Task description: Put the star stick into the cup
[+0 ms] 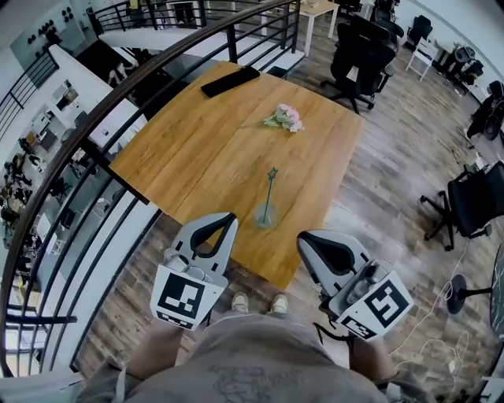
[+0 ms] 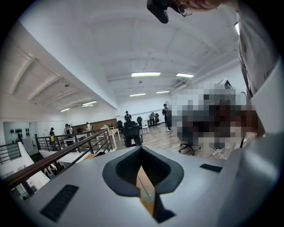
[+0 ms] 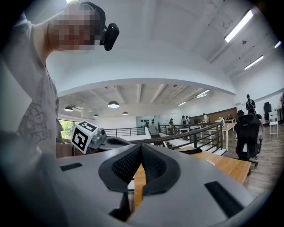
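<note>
So the star stick [image 1: 272, 173] is already standing upright in the little glass cup [image 1: 265, 216] near the front edge of the wooden table [image 1: 197, 157], while my left gripper [image 1: 230, 217] and right gripper [image 1: 302, 236] are both clamped closed on nothing, back by my body.

This is an open-plan office on an upper level. Black swivel chairs [image 1: 364, 49] stand about on a wood-plank floor [image 1: 394, 173], with white desks [image 1: 315, 9] further back. A dark railing [image 1: 102, 118] runs beside the wooden worktop [image 1: 213, 149] and overlooks a lower floor [image 1: 31, 157]. Long strip lights [image 2: 145, 74] hang from the high white ceiling, and people [image 2: 128, 116] stand among distant desks.
</note>
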`<state>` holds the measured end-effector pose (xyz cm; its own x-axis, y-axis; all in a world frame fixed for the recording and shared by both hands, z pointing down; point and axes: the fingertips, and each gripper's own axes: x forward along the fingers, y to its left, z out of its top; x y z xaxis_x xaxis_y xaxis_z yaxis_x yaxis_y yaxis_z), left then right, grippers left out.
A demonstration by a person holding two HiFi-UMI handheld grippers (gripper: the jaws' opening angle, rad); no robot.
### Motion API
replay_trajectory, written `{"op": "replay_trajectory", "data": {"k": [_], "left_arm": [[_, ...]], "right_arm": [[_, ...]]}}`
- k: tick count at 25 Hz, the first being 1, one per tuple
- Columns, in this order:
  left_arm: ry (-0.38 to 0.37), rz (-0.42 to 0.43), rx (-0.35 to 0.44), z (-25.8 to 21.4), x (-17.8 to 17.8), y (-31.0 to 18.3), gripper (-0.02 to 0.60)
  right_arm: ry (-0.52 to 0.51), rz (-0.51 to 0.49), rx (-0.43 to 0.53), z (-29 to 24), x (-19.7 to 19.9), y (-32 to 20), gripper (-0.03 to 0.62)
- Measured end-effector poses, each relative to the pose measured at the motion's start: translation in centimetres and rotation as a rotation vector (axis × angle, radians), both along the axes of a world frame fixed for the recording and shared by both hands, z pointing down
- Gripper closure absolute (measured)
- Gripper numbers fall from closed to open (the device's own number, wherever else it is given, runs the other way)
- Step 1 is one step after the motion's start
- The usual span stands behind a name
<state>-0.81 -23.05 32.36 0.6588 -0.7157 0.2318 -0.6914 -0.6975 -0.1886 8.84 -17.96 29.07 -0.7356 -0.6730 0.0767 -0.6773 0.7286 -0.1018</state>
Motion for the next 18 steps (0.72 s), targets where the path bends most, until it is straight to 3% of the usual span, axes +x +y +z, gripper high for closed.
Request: {"op": "replay_trajectory", "data": {"k": [7, 18], "left_arm": [[-0.017, 0.003, -0.05, 1.8, -0.2, 1.6, 0.566], [-0.015, 0.018, -0.043, 1.5, -0.2, 2.0, 0.565]], "right_arm": [[0.014, -0.007, -0.042, 1.6, -0.2, 1.0, 0.563], [0.018, 0.019, -0.026, 1.3, -0.3, 0.8, 0.563]]}}
